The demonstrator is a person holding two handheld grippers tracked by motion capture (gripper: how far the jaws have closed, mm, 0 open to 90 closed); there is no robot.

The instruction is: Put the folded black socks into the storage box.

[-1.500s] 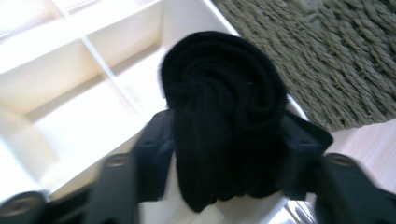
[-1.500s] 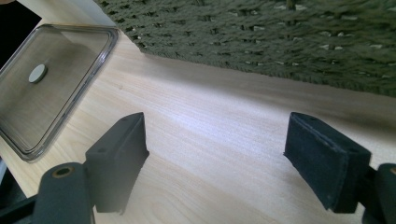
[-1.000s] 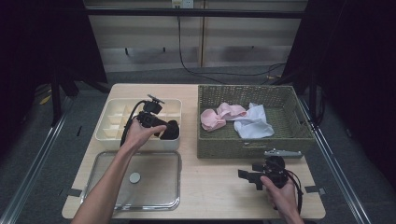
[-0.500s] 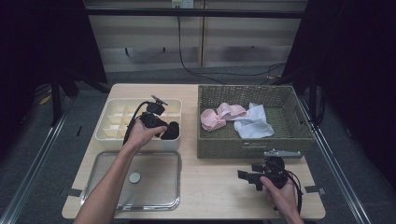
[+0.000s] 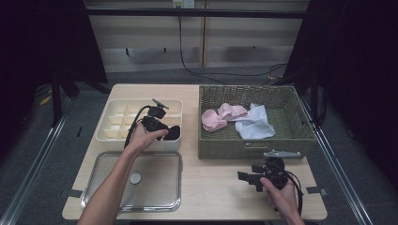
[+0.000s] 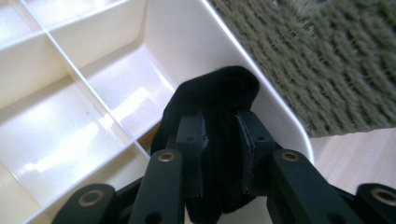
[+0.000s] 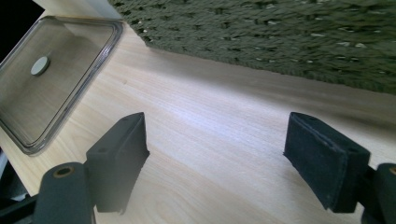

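Left gripper view: black sock (image 6: 219,100) between tool (image 6: 219,154) pads

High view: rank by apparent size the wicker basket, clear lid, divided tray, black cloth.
1. wicker basket
2. clear lid and divided tray: look about equal; the lid sits nearer the camera, so unranked
3. black cloth, partly hidden by the left gripper
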